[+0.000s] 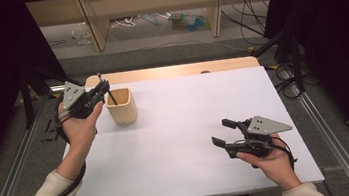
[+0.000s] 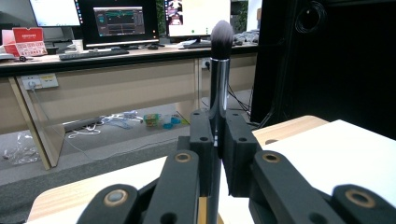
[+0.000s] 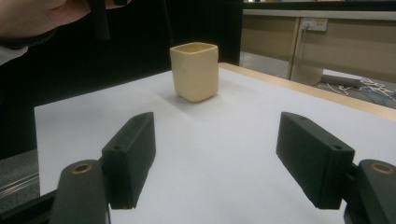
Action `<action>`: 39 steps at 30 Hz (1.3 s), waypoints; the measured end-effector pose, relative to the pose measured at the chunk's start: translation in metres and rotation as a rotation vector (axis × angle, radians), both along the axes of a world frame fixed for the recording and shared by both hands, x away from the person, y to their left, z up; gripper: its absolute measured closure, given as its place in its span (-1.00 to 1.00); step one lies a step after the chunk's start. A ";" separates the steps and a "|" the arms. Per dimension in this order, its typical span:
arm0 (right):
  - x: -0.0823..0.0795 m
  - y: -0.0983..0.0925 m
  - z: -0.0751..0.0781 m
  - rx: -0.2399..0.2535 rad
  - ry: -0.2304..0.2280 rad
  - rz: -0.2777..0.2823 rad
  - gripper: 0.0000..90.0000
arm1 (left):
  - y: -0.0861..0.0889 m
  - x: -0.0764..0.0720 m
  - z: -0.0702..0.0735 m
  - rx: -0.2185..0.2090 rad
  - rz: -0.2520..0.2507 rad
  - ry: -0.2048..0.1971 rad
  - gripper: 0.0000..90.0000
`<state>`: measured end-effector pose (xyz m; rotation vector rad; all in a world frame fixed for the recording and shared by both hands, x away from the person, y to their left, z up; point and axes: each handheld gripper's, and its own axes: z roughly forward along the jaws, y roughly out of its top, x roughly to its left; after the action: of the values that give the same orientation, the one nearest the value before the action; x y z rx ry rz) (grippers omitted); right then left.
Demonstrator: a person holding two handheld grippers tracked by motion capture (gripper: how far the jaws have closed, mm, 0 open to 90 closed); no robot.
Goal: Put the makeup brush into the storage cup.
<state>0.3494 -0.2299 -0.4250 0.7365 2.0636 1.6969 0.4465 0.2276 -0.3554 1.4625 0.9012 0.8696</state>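
L gripper [image 1: 102, 89] is pinching a makeup brush [image 2: 219, 84] by the metal handle, jaws pressed tight on it, bristles up. In the high view the brush [image 1: 106, 91] runs on a slant: its lower end dips over the near-left rim of the cup [image 1: 122, 106], its top leans away toward the far-left corner of the table [image 1: 190, 121]. So the long axis is close to upright, tipped a bit left, and the cup mouth sits just below and to the right of the jaws. That's the relation that counts; I'd guess the coming move is a short drop into the cup, w/ the brush kept clear of the rim.

Cup stands upright near the far-left corner, not far from the far edge and the left edge, so little spare room on those sides. Plenty of open white surface toward the middle and right.

R gripper [image 1: 226, 133] is spread wide, holding nothing, hovering low near the near-right corner, well apart from the cup [image 3: 194, 71]. L hand is far nearer
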 end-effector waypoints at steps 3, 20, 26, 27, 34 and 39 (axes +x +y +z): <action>0.000 0.000 0.000 0.001 0.003 0.000 -0.34 | 0.000 0.001 0.000 -0.002 0.002 0.000 0.86; -0.002 0.000 0.000 -0.002 0.032 -0.005 -0.34 | -0.001 0.005 0.002 -0.005 0.007 0.002 0.86; -0.002 0.000 0.000 -0.001 0.032 -0.005 -0.34 | -0.002 0.006 0.002 -0.011 0.009 0.005 0.86; -0.002 0.000 0.000 -0.002 0.032 -0.005 -0.34 | -0.002 0.007 0.002 -0.013 0.009 0.005 0.86; -0.002 0.000 0.000 -0.001 0.029 -0.012 -0.34 | -0.003 0.009 0.002 -0.014 0.012 0.007 0.86; -0.001 0.000 0.000 0.003 0.017 -0.016 -0.34 | -0.003 0.012 0.002 -0.006 0.011 0.010 0.86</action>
<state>0.3483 -0.2299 -0.4253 0.7691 2.0609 1.6912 0.4583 0.2246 -0.3538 1.4594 0.9191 0.8673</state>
